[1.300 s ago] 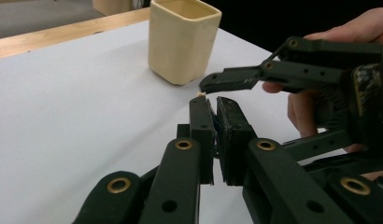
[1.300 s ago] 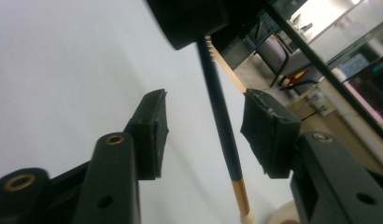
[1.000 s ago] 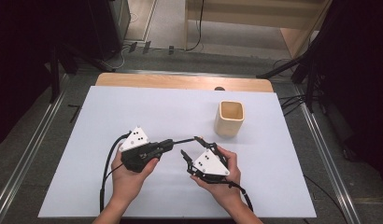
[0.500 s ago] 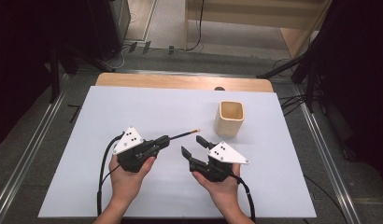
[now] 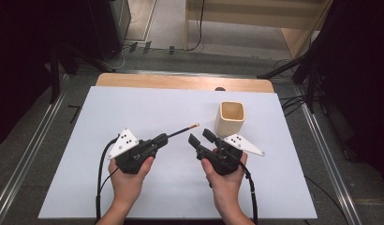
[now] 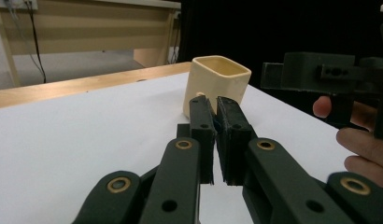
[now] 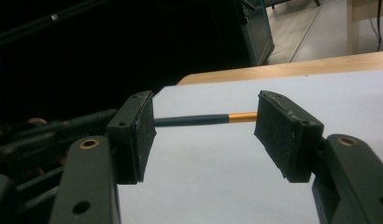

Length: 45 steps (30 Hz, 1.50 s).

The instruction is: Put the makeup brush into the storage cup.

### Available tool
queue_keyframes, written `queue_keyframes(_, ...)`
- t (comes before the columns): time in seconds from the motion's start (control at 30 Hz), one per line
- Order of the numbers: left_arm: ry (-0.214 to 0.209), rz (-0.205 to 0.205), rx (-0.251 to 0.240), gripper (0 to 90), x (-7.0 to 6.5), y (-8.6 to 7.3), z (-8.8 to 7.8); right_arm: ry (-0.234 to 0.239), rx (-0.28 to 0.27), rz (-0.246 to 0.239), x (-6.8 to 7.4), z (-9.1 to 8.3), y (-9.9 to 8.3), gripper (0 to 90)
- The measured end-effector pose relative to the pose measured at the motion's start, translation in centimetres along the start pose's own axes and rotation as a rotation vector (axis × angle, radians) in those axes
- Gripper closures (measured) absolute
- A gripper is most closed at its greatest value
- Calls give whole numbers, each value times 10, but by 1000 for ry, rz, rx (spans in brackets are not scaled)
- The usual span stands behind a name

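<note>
A dark pencil with a gold band and pale eraser tip juts up and to the right from my left gripper, which is shut on its lower end. In the left gripper view the jaws of the left gripper are pressed together, and the beige square cup stands just beyond them. My right gripper is open to the right of the pencil's tip and clear of it. In the right gripper view the pencil runs across the far side of the gap between the right gripper's wide-apart jaws.
The beige cup stands upright on the white tabletop, just behind the right gripper. A wooden strip edges the table's far side. Metal rails run along both sides on the floor.
My right gripper has drawn back from the pencil's tip and swung its grey plate out to the right. The left gripper still holds the pencil and has shifted slightly.
</note>
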<state>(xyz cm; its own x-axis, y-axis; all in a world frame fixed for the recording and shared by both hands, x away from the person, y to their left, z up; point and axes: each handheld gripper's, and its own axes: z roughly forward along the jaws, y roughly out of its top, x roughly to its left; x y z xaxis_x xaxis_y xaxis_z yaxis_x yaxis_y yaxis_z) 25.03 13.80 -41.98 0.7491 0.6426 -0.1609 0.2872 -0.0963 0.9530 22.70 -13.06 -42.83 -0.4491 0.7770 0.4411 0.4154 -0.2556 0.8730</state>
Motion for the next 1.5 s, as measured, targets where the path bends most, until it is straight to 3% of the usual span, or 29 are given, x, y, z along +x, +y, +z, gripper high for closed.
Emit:
queue_keyframes(0.3,4,5,-37,866,-3,-2,-1,15,9,103,1,5,-9,434)
queue_keyframes(0.37,5,2,-50,866,-3,-3,-2,40,21,172,-1,6,-11,429)
queue_keyframes(0.4,8,5,-54,866,-4,-3,-2,40,21,172,-1,6,-11,429)
queue_keyframes(0.67,-3,8,-64,866,-10,-7,2,84,47,351,-10,9,-16,420)
queue_keyframes(0.8,-9,18,-72,866,-13,-8,2,81,47,393,-14,9,-17,421)
queue_keyframes(1.07,-21,18,-77,866,-17,-11,5,119,54,540,-24,10,-16,376)
queue_keyframes(1.13,-27,23,-75,866,-19,-12,6,115,54,583,-27,10,-15,423)
queue_keyframes(1.5,-51,27,-77,866,-27,-17,11,112,70,712,-35,12,-17,416)
